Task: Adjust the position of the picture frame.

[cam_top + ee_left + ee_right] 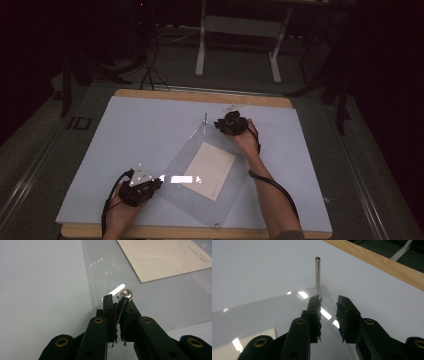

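Metal pin (124,302) sits clamped between the jaws of the left gripper (141,189), at the near-left corner of the clear acrylic sheet (175,162) that lies skewed over the card (209,170). Best to keep this pin upright and steady while the other hand works. Farther right, the right gripper (329,305) hangs released, jaws apart, just short of the standing pin (318,275) at the sheet's far corner; it should close squarely around the shaft. White board (150,125) around them lies bare, but the wooden table edge (387,265) runs close beyond.
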Available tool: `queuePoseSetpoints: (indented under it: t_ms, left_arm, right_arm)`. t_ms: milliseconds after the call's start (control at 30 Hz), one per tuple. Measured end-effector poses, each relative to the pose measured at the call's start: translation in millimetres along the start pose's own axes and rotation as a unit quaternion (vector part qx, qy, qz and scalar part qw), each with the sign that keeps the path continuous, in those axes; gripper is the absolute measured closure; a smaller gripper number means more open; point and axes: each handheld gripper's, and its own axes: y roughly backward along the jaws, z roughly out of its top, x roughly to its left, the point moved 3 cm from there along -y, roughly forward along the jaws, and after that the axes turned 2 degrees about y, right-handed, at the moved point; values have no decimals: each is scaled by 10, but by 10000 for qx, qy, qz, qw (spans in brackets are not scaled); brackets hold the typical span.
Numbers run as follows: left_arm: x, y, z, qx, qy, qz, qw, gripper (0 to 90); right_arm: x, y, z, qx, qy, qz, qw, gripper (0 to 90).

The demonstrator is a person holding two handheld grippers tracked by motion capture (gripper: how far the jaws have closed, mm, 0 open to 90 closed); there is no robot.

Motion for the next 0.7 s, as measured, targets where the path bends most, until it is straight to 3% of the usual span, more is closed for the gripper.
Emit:
queuePoseSetpoints:
  t_ms: [233, 500, 633, 700]
  left_arm:
    - [-10, 1, -5, -40, 30, 60, 10000, 831]
    - [-18, 2, 2, -96, 72, 98, 9999, 802]
    - [-32, -5, 21, -173, 87, 131, 9997, 799]
    - [-17, -21, 20, -192, 178, 112, 9996, 822]
  right_arm:
    - [16, -211, 115, -45, -175, 55, 9998, 738]
    - [85, -420, 299, 28, -108, 77, 9999, 709]
    - [134, -576, 317, 173, -20, -50, 9998, 743]
    - [147, -654, 308, 250, -130, -210, 9994, 800]
